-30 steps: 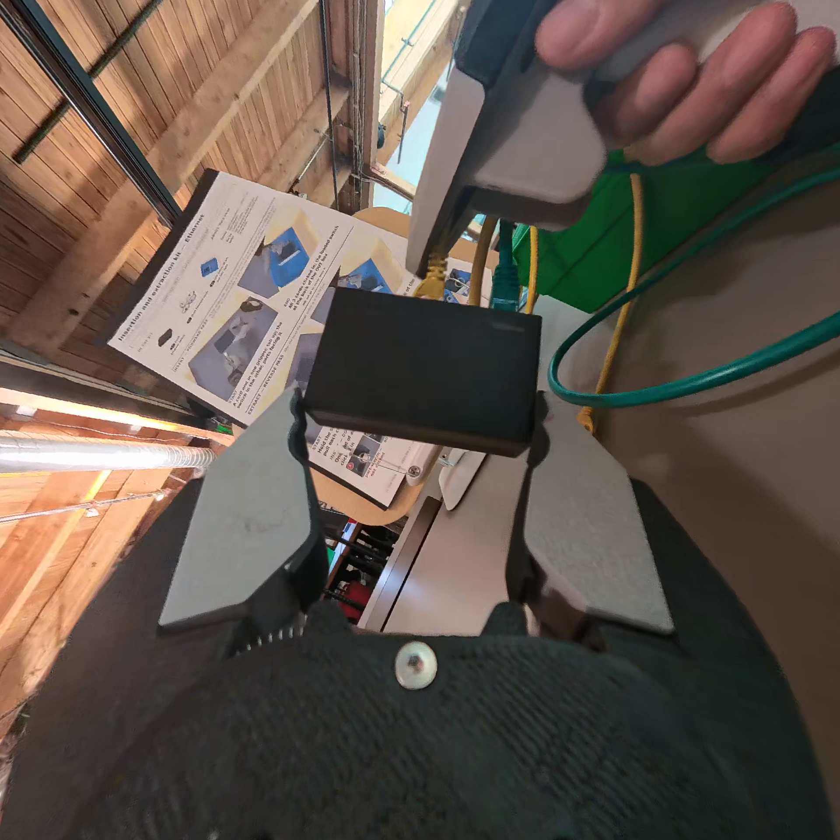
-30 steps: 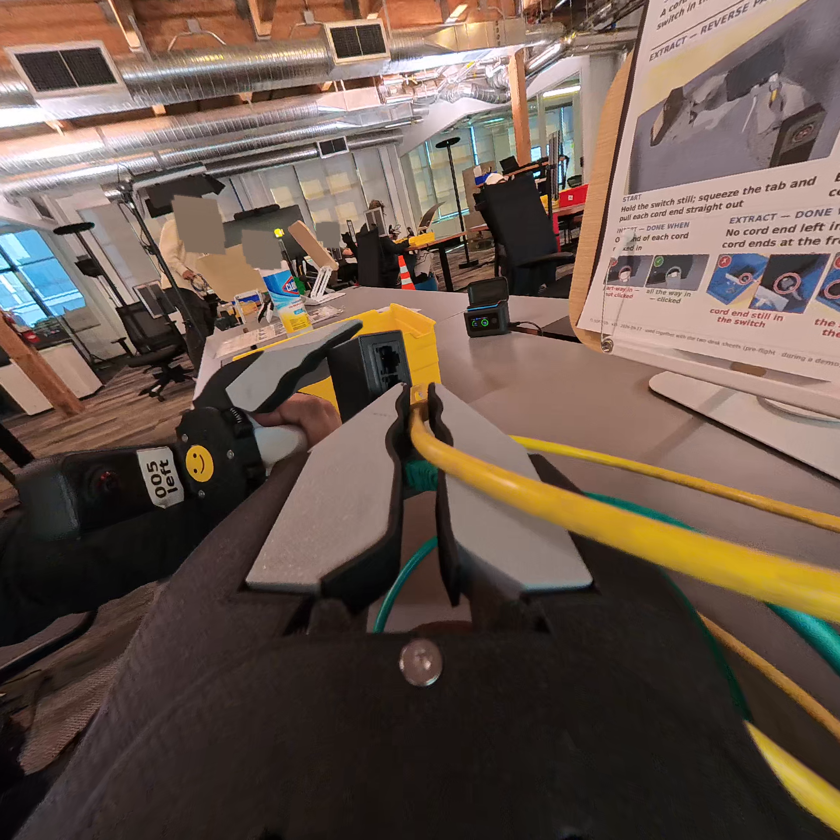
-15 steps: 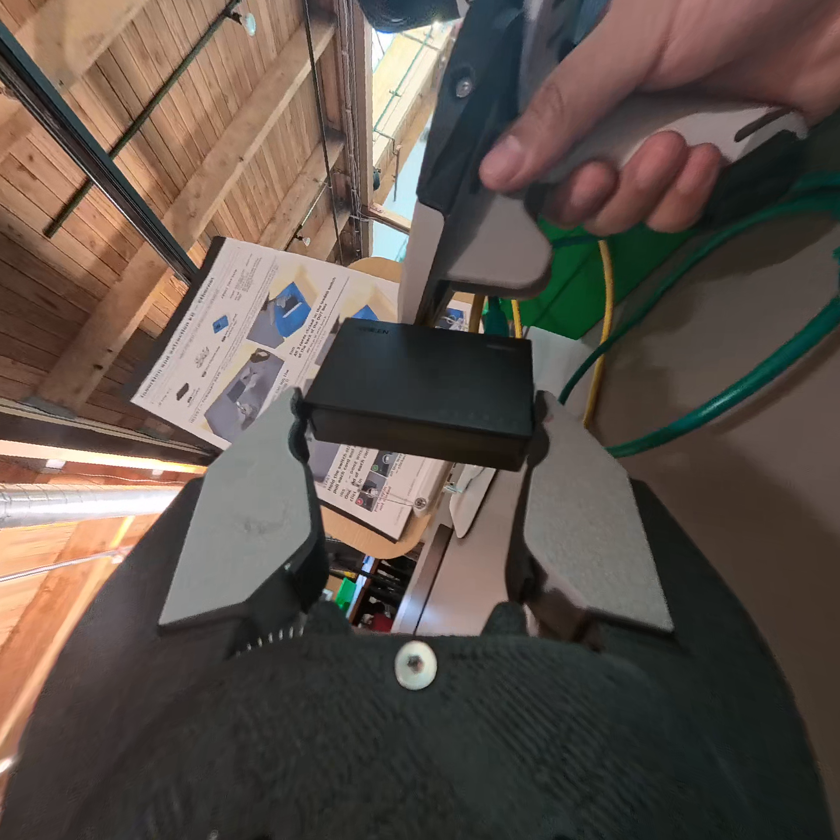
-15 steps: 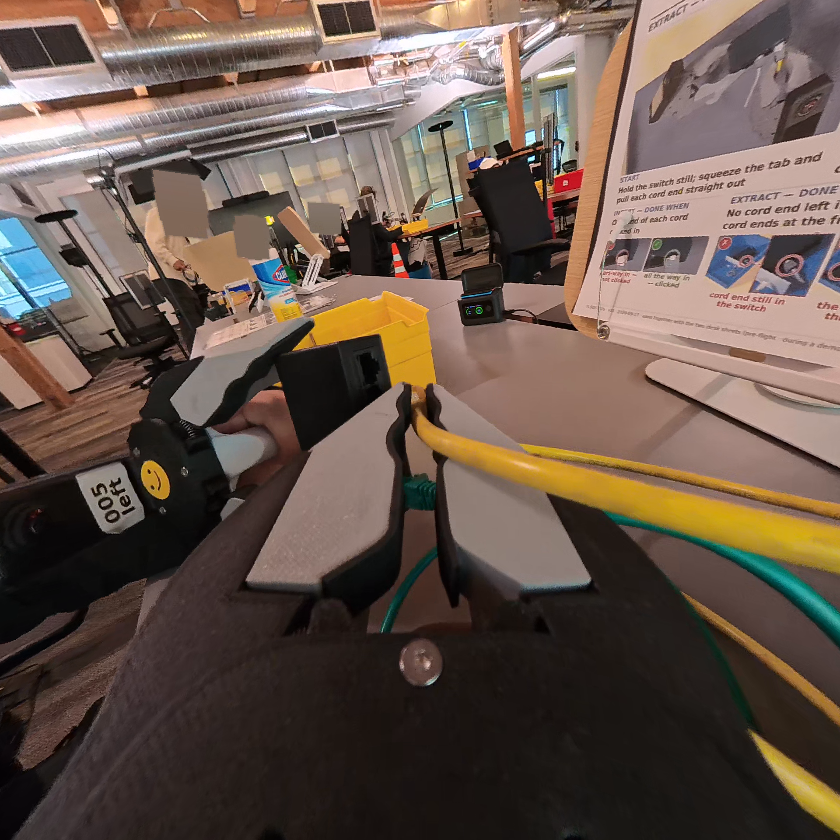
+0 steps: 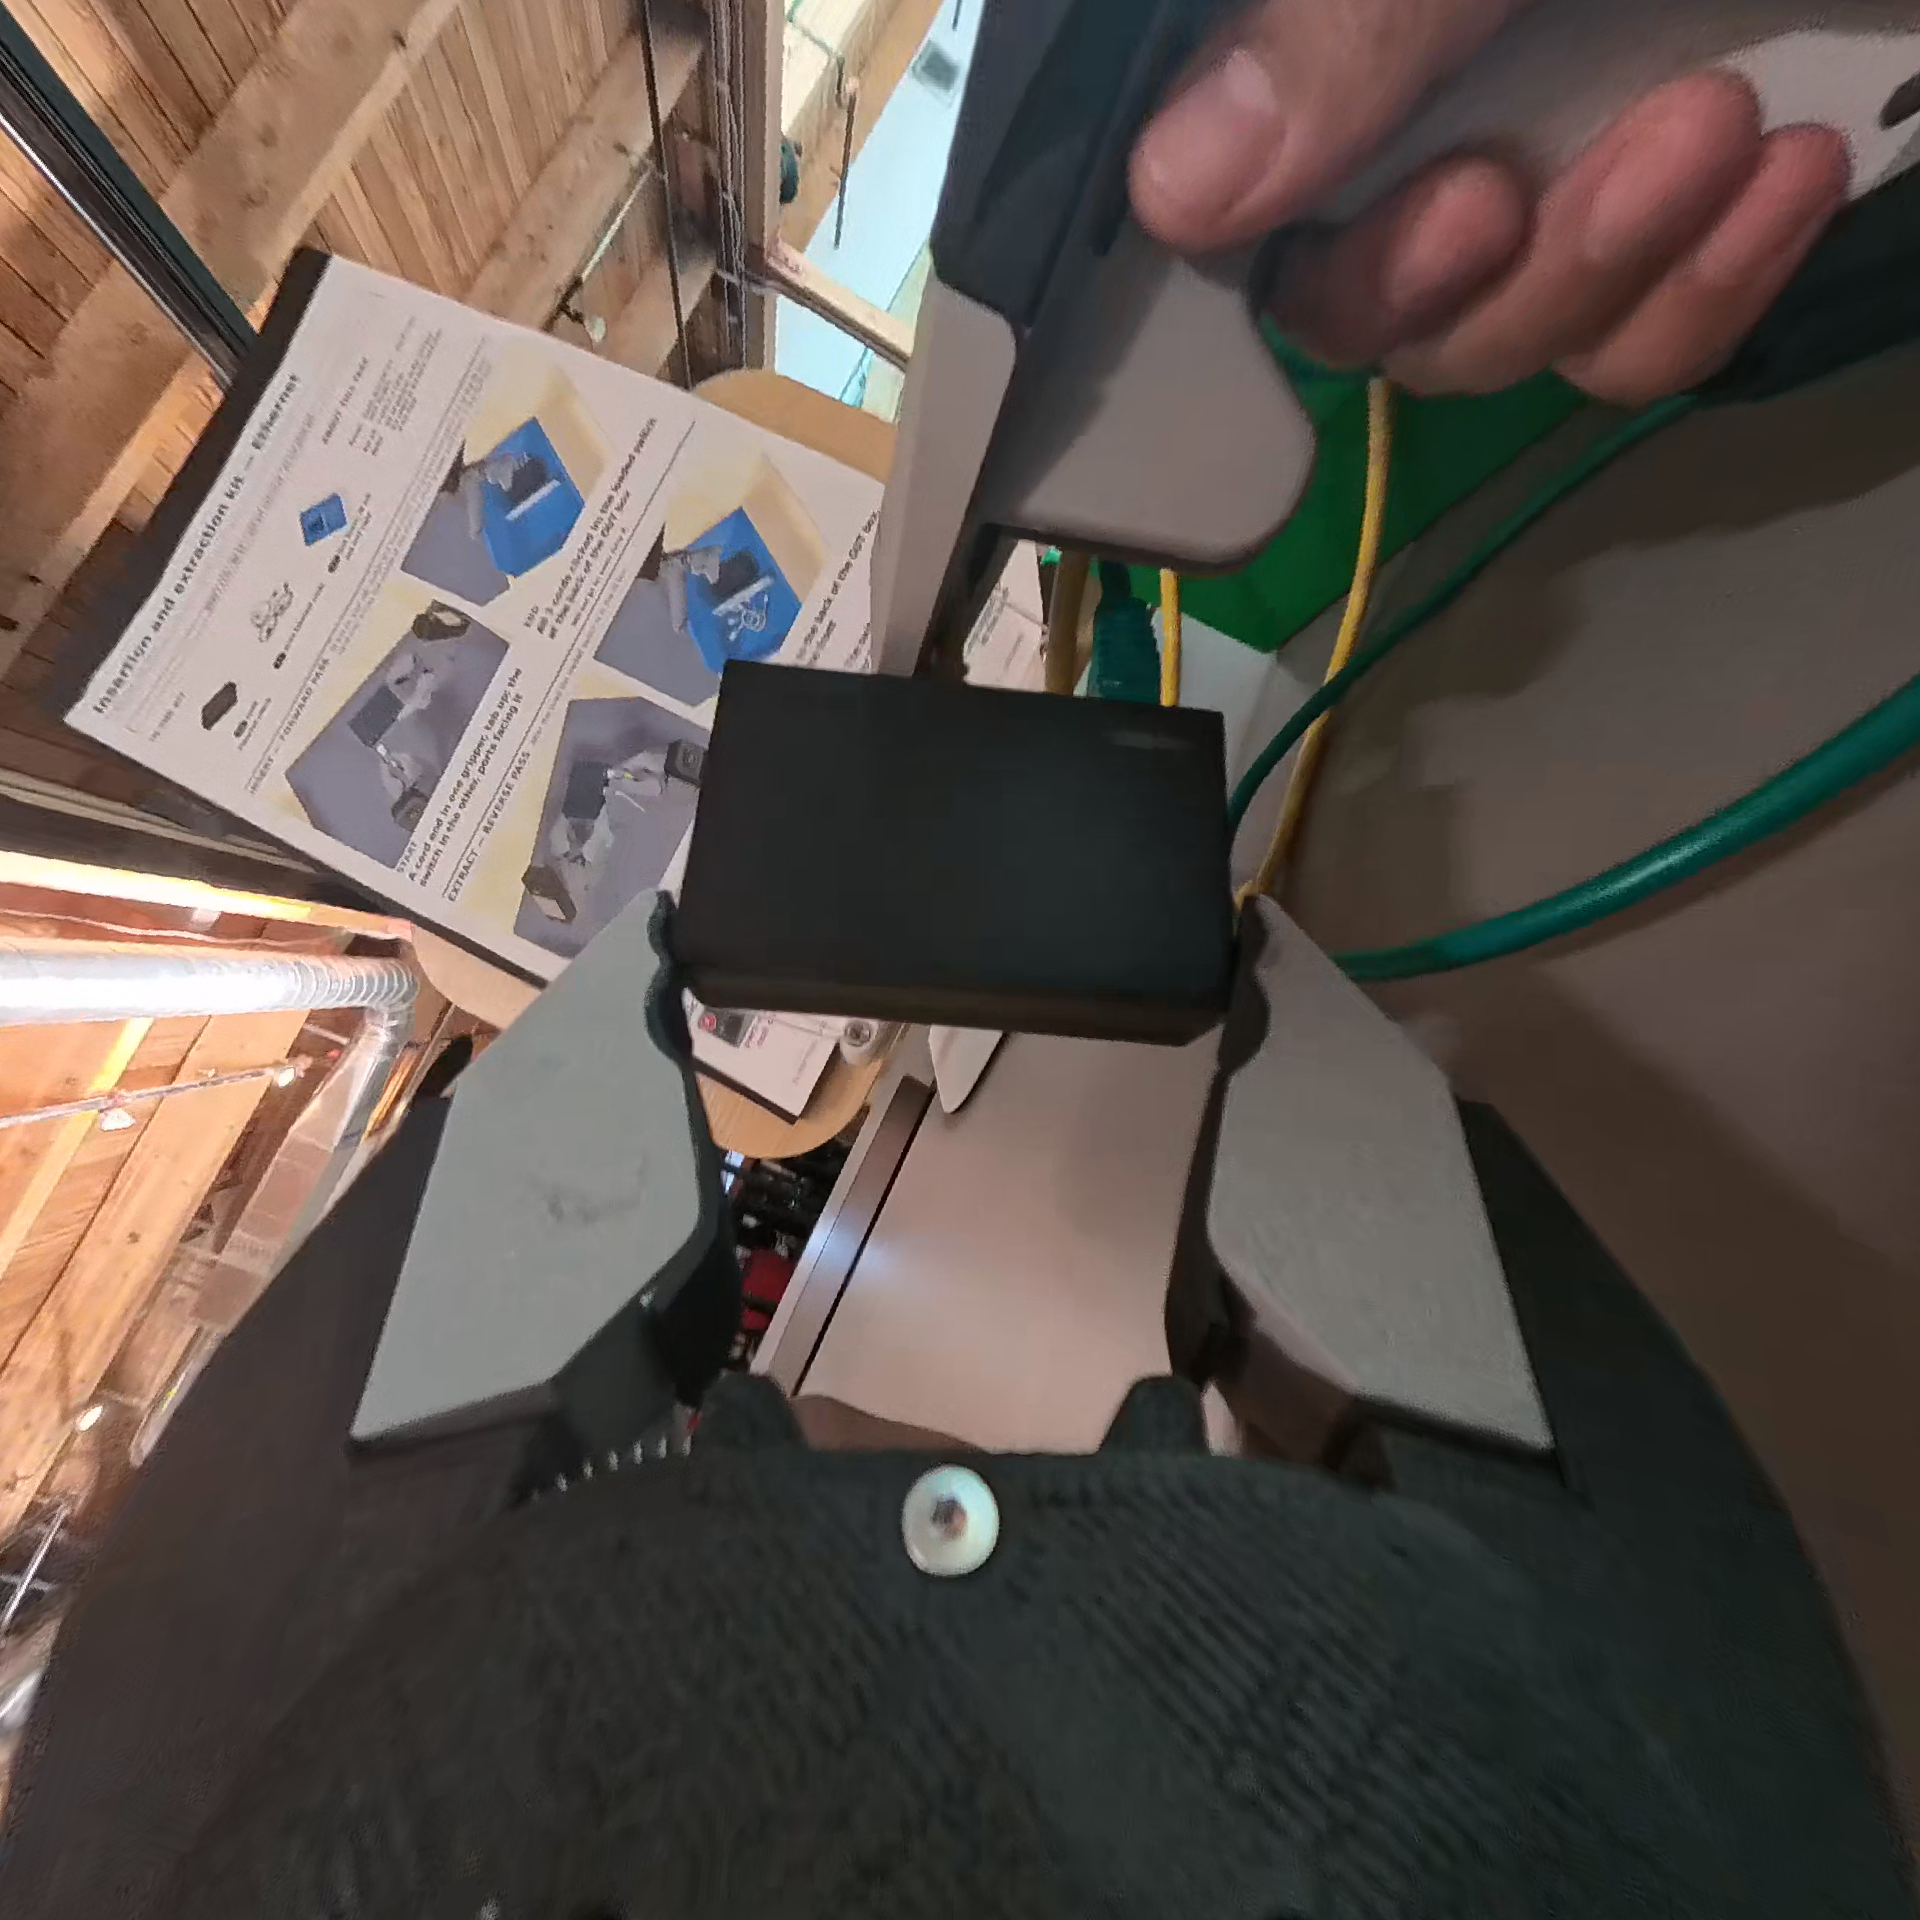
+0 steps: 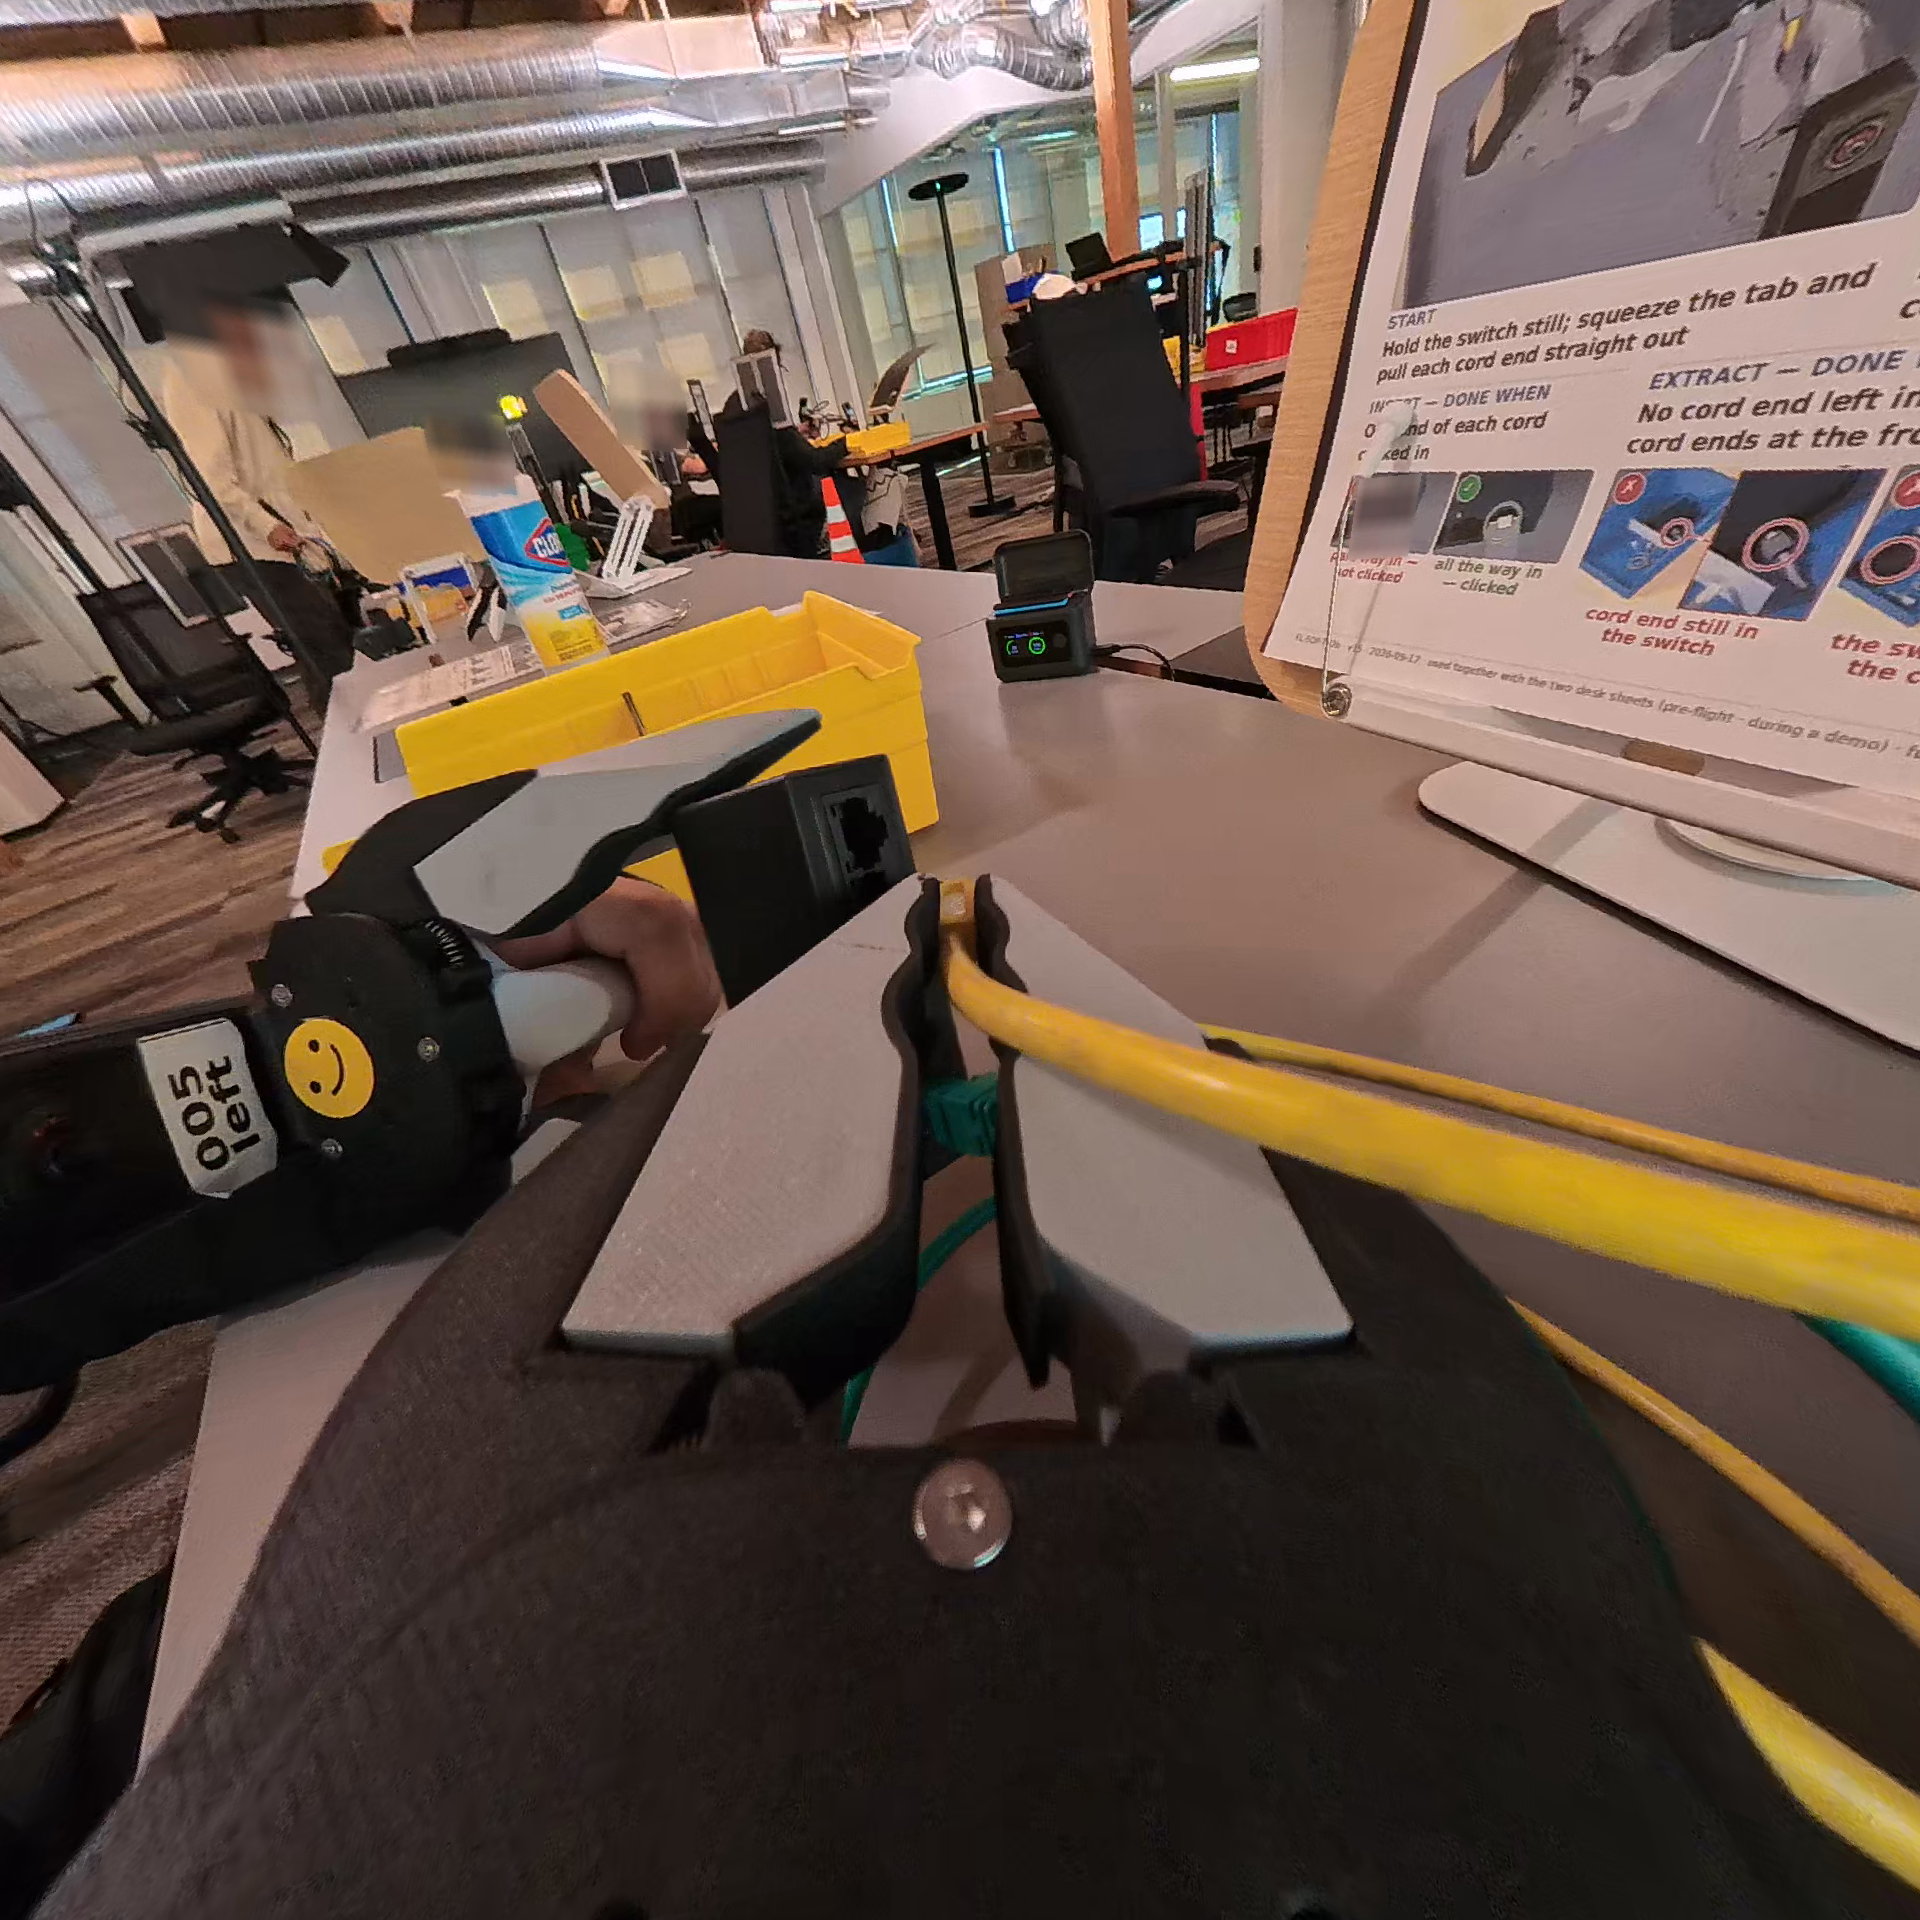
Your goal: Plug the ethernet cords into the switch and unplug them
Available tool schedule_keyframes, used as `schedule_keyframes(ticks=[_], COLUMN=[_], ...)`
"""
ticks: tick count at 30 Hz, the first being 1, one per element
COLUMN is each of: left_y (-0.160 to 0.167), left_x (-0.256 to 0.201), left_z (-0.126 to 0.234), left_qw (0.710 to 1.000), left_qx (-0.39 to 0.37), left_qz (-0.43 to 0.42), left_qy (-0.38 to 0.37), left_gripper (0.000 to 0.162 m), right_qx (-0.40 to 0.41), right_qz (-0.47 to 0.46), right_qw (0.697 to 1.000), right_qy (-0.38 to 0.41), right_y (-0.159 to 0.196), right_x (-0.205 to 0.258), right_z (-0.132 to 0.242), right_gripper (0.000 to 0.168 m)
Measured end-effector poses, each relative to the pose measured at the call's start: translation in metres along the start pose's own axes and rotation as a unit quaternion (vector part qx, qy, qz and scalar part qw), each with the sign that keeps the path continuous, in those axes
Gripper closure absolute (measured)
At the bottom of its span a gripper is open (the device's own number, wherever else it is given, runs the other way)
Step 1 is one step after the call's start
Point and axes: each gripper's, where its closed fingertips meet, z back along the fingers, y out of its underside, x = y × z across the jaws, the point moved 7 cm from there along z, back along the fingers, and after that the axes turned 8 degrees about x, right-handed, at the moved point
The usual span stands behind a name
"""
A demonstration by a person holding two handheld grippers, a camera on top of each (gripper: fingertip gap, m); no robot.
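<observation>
My left gripper (image 5: pixel 956 935) is shut on the black switch (image 5: pixel 956 842) and holds it by its two side edges above the grey table (image 5: pixel 1610 1039). In the right wrist view the switch (image 6: pixel 769 883) shows one empty port (image 6: pixel 862 831) facing my right gripper. My right gripper (image 6: pixel 956 904) is shut on the yellow cord (image 6: pixel 1403 1132) near its plug. The plug tip sits just beside the switch's port face, and I cannot tell whether they touch. A green plug (image 6: pixel 961 1112) lies under the right fingers, and its green cord (image 5: pixel 1621 873) loops over the table.
A yellow bin (image 6: pixel 707 686) stands behind the switch. A small black device with a screen (image 6: pixel 1039 623) sits farther back. An instruction sheet on a wooden board (image 6: pixel 1662 436) stands at the right on a white base. A green bin (image 5: pixel 1351 540) lies beyond the cords. A person stands far back left. Left and right tips are no more than a few centimetres apart.
The switch has tilted and drifted slightly against the right gripper's tip. The right gripper and the hand on it have shifted a little. Both grips are unchanged.
</observation>
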Motion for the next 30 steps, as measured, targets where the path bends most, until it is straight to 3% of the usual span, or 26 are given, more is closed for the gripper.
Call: schedule_keyframes(ticks=[6,12,19,30], left_y=[0.011,0.014,0.012,0.005], left_x=[-0.008,-0.012,-0.006,0.006], left_z=[-0.012,-0.015,-0.011,0.001], left_qw=[0.997,0.996,0.998,1.0], left_qx=[0.067,0.076,0.043,-0.014], left_qz=[0.003,0.004,-0.001,-0.018], left_qy=[0.026,0.055,0.042,-0.008], left_gripper=[0.048,0.05,0.05,0.05], right_qx=[0.012,0.027,-0.027,-0.09], right_qz=[0.013,0.023,0.03,0.023], right_qw=[1.0,0.999,0.999,0.99], right_qy=[-0.004,0.024,0.018,-0.101], right_y=[0.003,0.008,-0.005,-0.02], right_x=[0.005,0.003,0.004,0.013], right_z=[-0.005,-0.011,0.005,0.032], right_gripper=[0.165,0.165,0.166,0.166])
